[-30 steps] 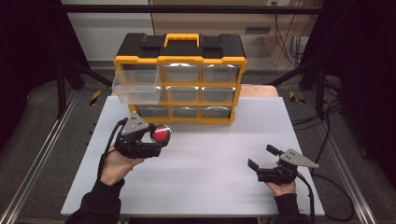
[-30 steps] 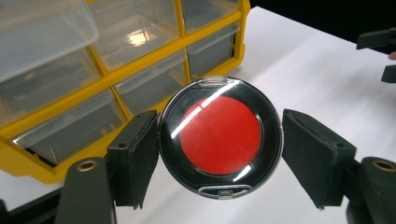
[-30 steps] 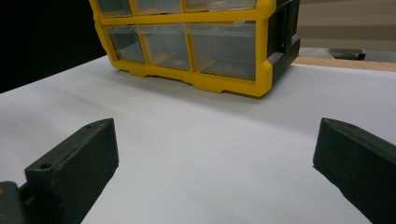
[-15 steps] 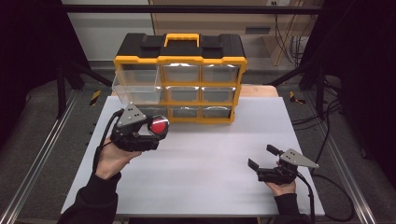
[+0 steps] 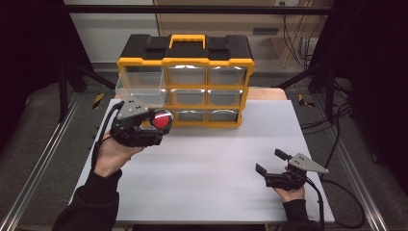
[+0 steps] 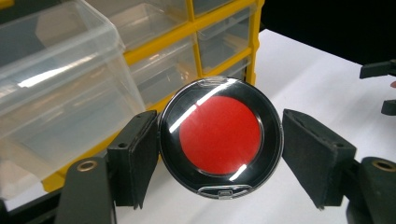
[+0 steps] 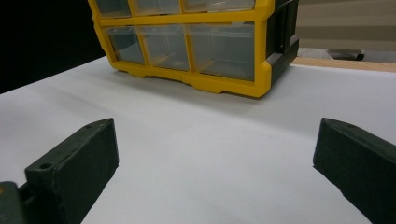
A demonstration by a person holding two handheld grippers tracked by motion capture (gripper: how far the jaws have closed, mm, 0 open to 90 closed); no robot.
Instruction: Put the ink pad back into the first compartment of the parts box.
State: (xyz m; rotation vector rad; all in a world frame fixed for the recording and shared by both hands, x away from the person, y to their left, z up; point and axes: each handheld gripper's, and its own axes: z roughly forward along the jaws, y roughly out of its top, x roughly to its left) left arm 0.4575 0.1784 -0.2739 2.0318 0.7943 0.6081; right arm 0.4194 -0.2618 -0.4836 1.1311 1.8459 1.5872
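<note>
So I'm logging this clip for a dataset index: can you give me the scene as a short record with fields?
setting: white table with a yellow and black drawer organizer at its back
open drawer: clear drawer pulled out at the organizer's left column
left gripper: shut on a round black case with a red centre, raised near the open drawer
right gripper: open, nothing between its jaws, low over the table at the near right
other drawers: closed; contents cannot be told
</note>
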